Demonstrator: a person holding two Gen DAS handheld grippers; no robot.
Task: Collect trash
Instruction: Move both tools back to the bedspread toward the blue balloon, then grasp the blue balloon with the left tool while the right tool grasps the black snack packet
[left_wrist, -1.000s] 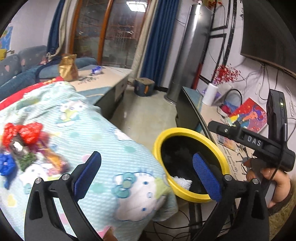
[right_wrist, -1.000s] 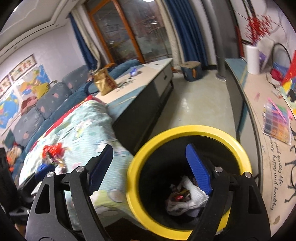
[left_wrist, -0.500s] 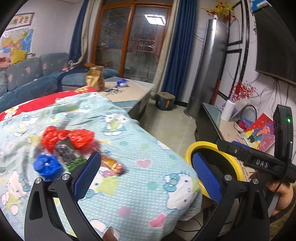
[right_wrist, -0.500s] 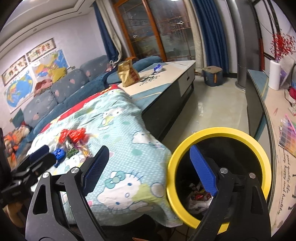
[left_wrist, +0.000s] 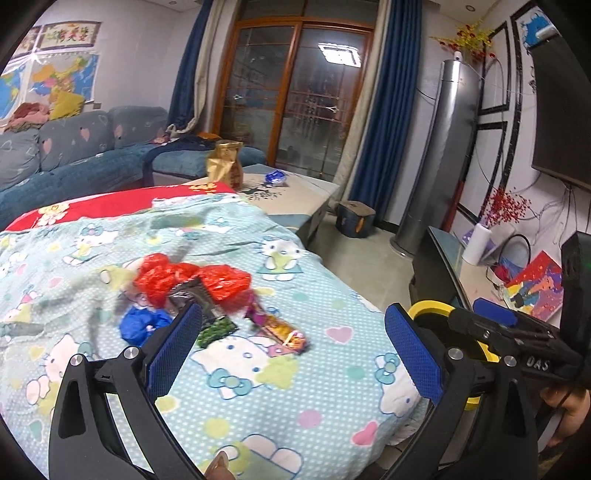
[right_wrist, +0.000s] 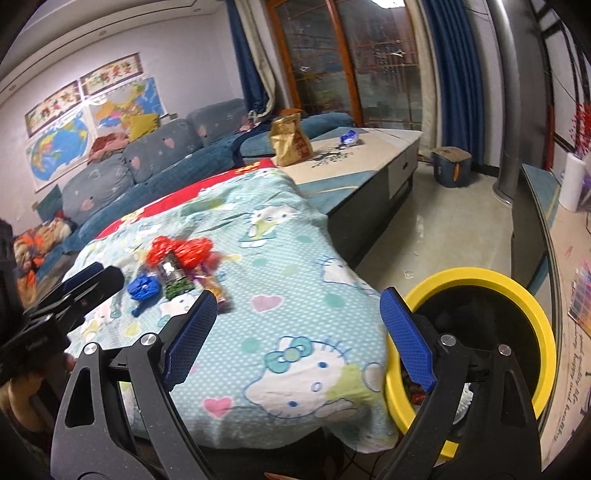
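Note:
A pile of trash lies on the Hello Kitty blanket (left_wrist: 280, 384): red plastic bags (left_wrist: 192, 277), a blue bag (left_wrist: 142, 323), a dark wrapper (left_wrist: 192, 299), a green wrapper (left_wrist: 216, 328) and a purple-orange snack wrapper (left_wrist: 279, 330). The pile also shows in the right wrist view (right_wrist: 177, 266). My left gripper (left_wrist: 295, 354) is open and empty, just short of the pile. My right gripper (right_wrist: 299, 332) is open and empty, between the blanket and the yellow-rimmed trash bin (right_wrist: 517, 295), which holds some trash. The bin's rim (left_wrist: 430, 308) shows behind the left gripper's right finger.
A low table (right_wrist: 369, 155) beyond the blanket carries a gold bag (right_wrist: 290, 138) and a blue wrapper (right_wrist: 349, 137). A blue sofa (left_wrist: 85, 158) runs along the left. A TV stand (left_wrist: 443, 258) with a paper roll (left_wrist: 478, 243) stands on the right.
Both grippers have swung left and away from the bin toward the blanket. The trash pile now sits in front of the left gripper. Both stayed open.

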